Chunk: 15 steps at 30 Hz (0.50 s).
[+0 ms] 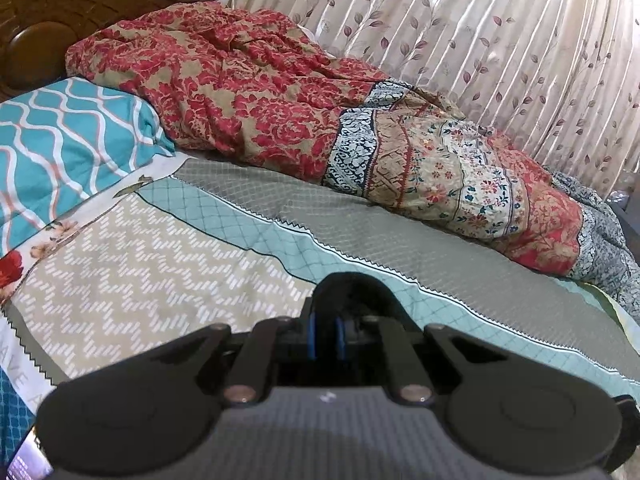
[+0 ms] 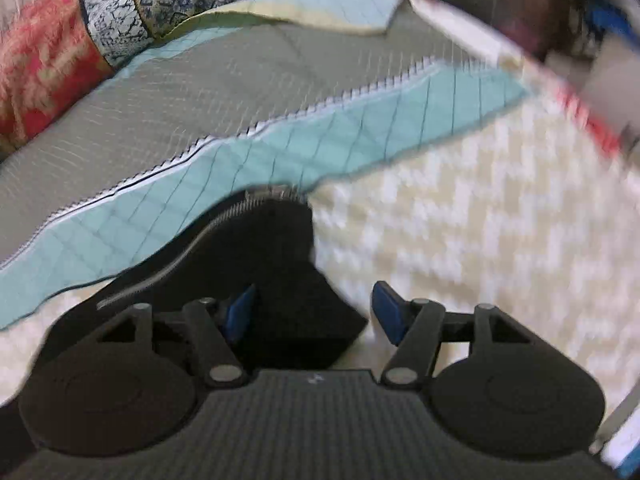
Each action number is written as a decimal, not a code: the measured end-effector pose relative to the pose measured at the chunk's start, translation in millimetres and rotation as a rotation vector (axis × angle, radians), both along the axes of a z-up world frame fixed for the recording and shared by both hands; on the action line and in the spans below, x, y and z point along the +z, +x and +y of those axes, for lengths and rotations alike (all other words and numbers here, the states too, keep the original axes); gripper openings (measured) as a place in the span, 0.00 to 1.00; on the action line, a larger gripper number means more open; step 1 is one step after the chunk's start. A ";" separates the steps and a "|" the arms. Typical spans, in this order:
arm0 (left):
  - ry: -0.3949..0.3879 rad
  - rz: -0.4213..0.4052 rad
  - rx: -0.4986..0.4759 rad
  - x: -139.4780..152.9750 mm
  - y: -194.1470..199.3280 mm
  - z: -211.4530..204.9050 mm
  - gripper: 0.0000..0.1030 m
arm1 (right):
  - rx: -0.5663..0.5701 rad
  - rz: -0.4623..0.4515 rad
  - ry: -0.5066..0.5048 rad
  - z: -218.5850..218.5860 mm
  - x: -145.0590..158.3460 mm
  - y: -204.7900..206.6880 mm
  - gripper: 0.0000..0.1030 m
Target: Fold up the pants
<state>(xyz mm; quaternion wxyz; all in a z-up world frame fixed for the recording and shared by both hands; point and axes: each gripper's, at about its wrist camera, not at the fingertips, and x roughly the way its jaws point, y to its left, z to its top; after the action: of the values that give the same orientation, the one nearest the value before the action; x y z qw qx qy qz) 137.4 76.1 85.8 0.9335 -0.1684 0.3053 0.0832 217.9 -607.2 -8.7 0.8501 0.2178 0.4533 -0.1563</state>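
Left gripper (image 1: 326, 338) clenched on black pants (image 1: 352, 292), blue pads nearly together, fabric bunched at 12 o'clock of the tips, above the patterned bedsheet (image 1: 160, 248). Right gripper (image 2: 314, 314) released, pads wide apart; pants (image 2: 276, 264) with zipper (image 2: 200, 236) lie between and at 11 o'clock of its fingers, on the sheet. Red floral quilt (image 1: 248, 92) at 12 o'clock, teal pillow (image 1: 68, 136) at 9. Right view blurred.
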 end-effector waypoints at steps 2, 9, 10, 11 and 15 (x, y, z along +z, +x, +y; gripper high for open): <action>0.003 -0.005 -0.006 -0.2 1.2 -1.3 0.09 | -0.036 -0.036 0.109 -15.8 -4.4 -16.1 0.64; -0.007 -0.007 0.009 -2.2 0.4 -3.1 0.09 | -0.084 -0.086 0.133 -6.4 1.4 -12.1 0.64; -0.007 -0.007 0.011 -1.8 -0.4 -2.3 0.09 | -0.063 -0.080 0.092 -1.0 2.4 -7.1 0.64; -0.008 -0.007 0.012 -1.0 -0.8 -2.1 0.09 | -0.035 -0.072 0.052 6.4 3.0 -3.8 0.64; -0.007 -0.007 0.011 1.4 -1.3 -1.7 0.09 | 0.046 -0.064 -0.081 24.0 10.0 -5.3 0.10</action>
<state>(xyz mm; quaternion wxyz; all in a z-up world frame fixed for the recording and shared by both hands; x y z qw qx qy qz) 136.2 74.4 87.2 0.9336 -0.1737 0.3013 0.0865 212.6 -583.2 1.3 0.8757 0.1777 0.4239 -0.1478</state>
